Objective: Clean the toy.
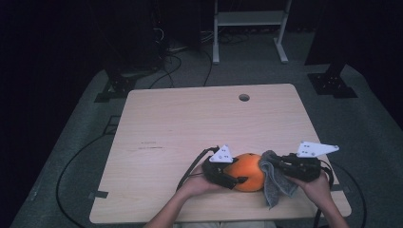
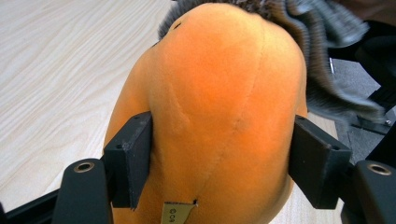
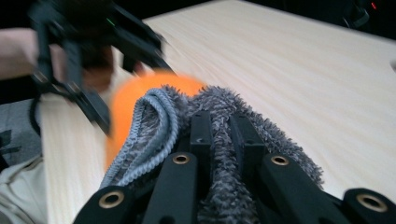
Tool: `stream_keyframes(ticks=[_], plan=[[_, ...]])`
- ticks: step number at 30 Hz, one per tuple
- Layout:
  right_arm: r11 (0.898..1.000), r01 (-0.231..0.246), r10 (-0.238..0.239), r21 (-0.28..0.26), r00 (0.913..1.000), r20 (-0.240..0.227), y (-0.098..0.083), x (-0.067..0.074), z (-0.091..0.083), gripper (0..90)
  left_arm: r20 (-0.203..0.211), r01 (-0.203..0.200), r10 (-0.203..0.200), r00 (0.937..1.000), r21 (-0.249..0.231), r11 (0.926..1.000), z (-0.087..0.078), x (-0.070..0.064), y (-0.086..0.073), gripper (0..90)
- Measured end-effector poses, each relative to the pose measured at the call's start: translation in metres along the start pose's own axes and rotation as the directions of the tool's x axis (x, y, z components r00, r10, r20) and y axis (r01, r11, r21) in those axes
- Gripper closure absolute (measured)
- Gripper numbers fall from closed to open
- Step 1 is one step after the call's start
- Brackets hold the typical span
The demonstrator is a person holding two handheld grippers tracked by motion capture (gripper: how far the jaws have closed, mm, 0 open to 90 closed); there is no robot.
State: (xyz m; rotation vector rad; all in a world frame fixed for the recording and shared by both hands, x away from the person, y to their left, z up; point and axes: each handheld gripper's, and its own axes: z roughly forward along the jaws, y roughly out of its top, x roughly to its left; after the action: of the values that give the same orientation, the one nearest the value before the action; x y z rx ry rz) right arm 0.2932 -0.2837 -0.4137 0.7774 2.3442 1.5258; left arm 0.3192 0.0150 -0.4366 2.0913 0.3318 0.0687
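A: Status?
B: Left tool [image 2: 212, 158] clamps orange plush [image 1: 247, 172] on worktop [image 1: 190, 123]; right tool [image 3: 223, 126] pinched shut on grey cloth [image 1: 274, 178].
A: Tip?
B: Hold plush steady, wipe lightly.

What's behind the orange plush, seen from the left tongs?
A grey cloth drapes against the far side of the orange plush, pinched in the right tongs. The plush covers where they meet, so that spot is hidden.
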Motion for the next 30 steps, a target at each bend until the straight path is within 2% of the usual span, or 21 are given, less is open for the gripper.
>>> stream_keyframes(ticks=[4, 5, 7, 8, 10, 12, 14, 17, 20, 21, 22, 24, 25, 26, 27, 28, 30], plan=[[0.997, -0.052, 0.05, 0.049, 0.9982, 0.032, -0.019, -0.009, -0.007, 80.4, 0.0, 0.002, -0.002, 1.0, -0.03, 0.9995, -0.005, 0.001, 0.0, 30.5], [0.997, -0.057, 0.055, 0.047, 0.9979, 0.034, -0.02, -0.01, -0.009, 80.4, -0.01, 0.0, 0.0, 1.0, -0.045, 0.999, -0.007, 0.001, 0.001, 32.2], [0.998, -0.062, 0.062, 0.008, 0.9976, 0.03, -0.016, -0.01, -0.013, 80.5, -0.03, 0.008, -0.01, 0.9995, -0.058, 0.9983, -0.012, 0.002, 0.006, 35.2], [0.998, -0.057, 0.058, -0.011, 0.9979, 0.029, -0.012, -0.009, -0.014, 80.5, -0.055, -0.007, 0.005, 0.9985, -0.05, 0.9987, -0.015, 0.002, 0.009, 35.7], [0.998, -0.038, 0.039, -0.048, 0.999, 0.022, 0.001, -0.005, -0.014, 80.7, -0.126, -0.05, 0.05, 0.9908, 0.001, 0.9987, -0.022, 0.001, 0.015, 35.9], [0.997, 0.0, 0.0, -0.077, 1.0, 0.007, 0.017, 0.001, -0.01, 80.7, -0.173, -0.067, 0.072, 0.9823, 0.034, 0.9972, -0.03, 0.003, 0.018, 36.2], [0.994, 0.038, -0.04, -0.098, 0.999, -0.02, 0.034, 0.008, 0.001, 80.7, -0.213, -0.056, 0.067, 0.9747, 0.057, 0.9968, -0.037, 0.007, 0.022, 36.3], [0.991, 0.069, -0.075, -0.11, 0.9961, -0.046, 0.057, 0.015, 0.027, 80.6, -0.28, -0.04, 0.061, 0.9581, 0.079, 0.9961, -0.04, 0.01, 0.026, 36.2], [0.995, 0.073, -0.076, -0.068, 0.996, -0.047, 0.065, 0.013, 0.056, 80.7, -0.302, -0.029, 0.061, 0.9514, 0.109, 0.9937, -0.033, 0.01, 0.02, 33.4], [0.997, 0.058, -0.061, -0.049, 0.9967, -0.054, 0.064, 0.01, 0.064, 80.7, -0.292, -0.011, 0.046, 0.9552, 0.12, 0.9927, -0.029, 0.011, 0.015, 29.1], [0.998, 0.054, -0.055, -0.02, 0.9968, -0.058, 0.061, 0.008, 0.071, 80.8, -0.254, 0.0, 0.03, 0.9669, 0.118, 0.993, -0.027, 0.012, 0.011, 23.9], [0.999, 0.049, -0.049, 0.002, 0.9953, -0.083, 0.051, 0.007, 0.078, 81.0, -0.195, -0.005, 0.021, 0.9805, 0.084, 0.9964, -0.031, 0.013, 0.006, 19.8], [0.999, 0.045, -0.044, 0.01, 0.9943, -0.097, 0.046, 0.007, 0.078, 81.0, -0.145, 0.014, -0.005, 0.9894, 0.059, 0.9982, -0.035, 0.016, 0.005, 18.4], [0.999, 0.043, -0.041, 0.012, 0.9934, -0.107, 0.042, 0.008, 0.075, 81.0, -0.098, 0.036, -0.033, 0.9947, 0.03, 0.9989, -0.039, 0.019, 0.004, 17.0], [0.999, 0.044, -0.042, 0.015, 0.9932, -0.109, 0.039, 0.008, 0.072, 81.0, -0.079, 0.048, -0.048, 0.9958, 0.003, 0.9988, -0.043, 0.022, 0.003, 17.2], [0.998, 0.054, -0.051, 0.024, 0.9926, -0.11, 0.036, 0.009, 0.069, 81.0, -0.075, 0.05, -0.05, 0.9959, -0.002, 0.9987, -0.045, 0.025, 0.004, 18.6], [0.997, 0.07, -0.066, 0.035, 0.992, -0.108, 0.029, 0.012, 0.063, 81.0, -0.1, 0.057, -0.057, 0.9933, -0.004, 0.9984, -0.047, 0.03, 0.006, 18.8]])
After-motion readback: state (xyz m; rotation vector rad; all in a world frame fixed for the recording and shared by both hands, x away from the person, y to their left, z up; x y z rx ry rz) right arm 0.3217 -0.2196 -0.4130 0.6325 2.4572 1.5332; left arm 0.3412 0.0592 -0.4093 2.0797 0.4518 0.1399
